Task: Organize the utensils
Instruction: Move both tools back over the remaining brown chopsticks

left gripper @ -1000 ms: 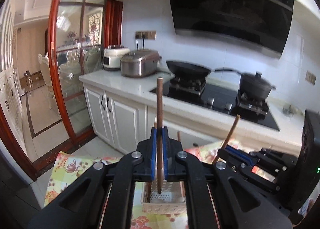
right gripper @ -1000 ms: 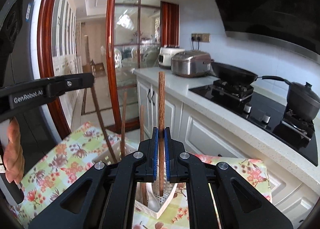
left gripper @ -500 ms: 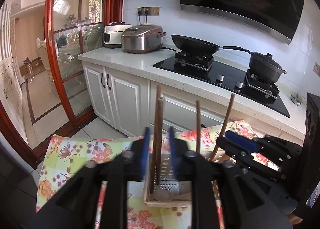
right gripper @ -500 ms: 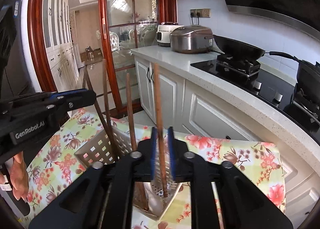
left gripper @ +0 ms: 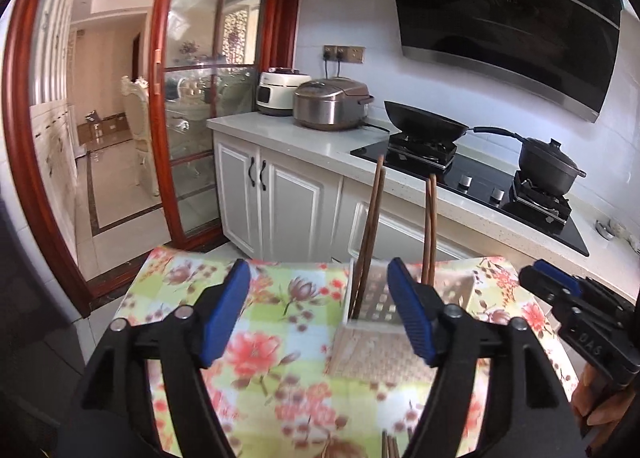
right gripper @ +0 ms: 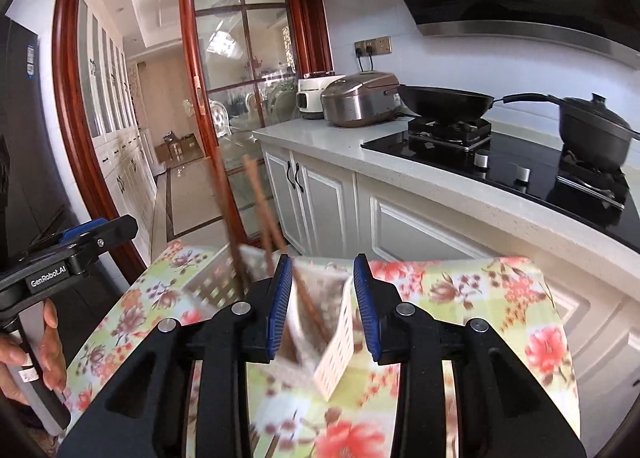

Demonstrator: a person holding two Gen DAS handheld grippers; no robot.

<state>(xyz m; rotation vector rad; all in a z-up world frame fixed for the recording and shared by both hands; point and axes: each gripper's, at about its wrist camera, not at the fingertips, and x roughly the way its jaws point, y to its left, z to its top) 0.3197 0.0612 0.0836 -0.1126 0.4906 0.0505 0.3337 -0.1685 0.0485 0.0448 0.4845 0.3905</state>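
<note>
Wooden chopsticks (left gripper: 370, 226) stand upright in a pale perforated utensil basket (left gripper: 376, 300), which sits on a table covered by a floral tablecloth (left gripper: 272, 354). They lean in two groups, one at the basket's left corner and one (left gripper: 431, 226) further right. More brown sticks (left gripper: 389, 448) appear to lie at the bottom edge of the left view, though too little shows to be sure.

Left gripper (left gripper: 318, 312) hangs above the cloth just left of the basket, its blue-padded fingers spread wide and holding nothing. Right gripper (right gripper: 322, 308) hovers over the near corner of the same basket (right gripper: 336, 354), fingers also parted and empty. The right view is motion-blurred, so the chopsticks (right gripper: 260, 214) there look smeared.

Behind the table, a white kitchen counter (left gripper: 304, 140) carries two rice cookers, a wok and a lidded pot on a black hob.

Judging by the empty grippers and filled basket, a placing step looks finished. A sensible next move would be reaching for any remaining utensil near the table's front edge, lining up open fingers around its shaft before closing.
</note>
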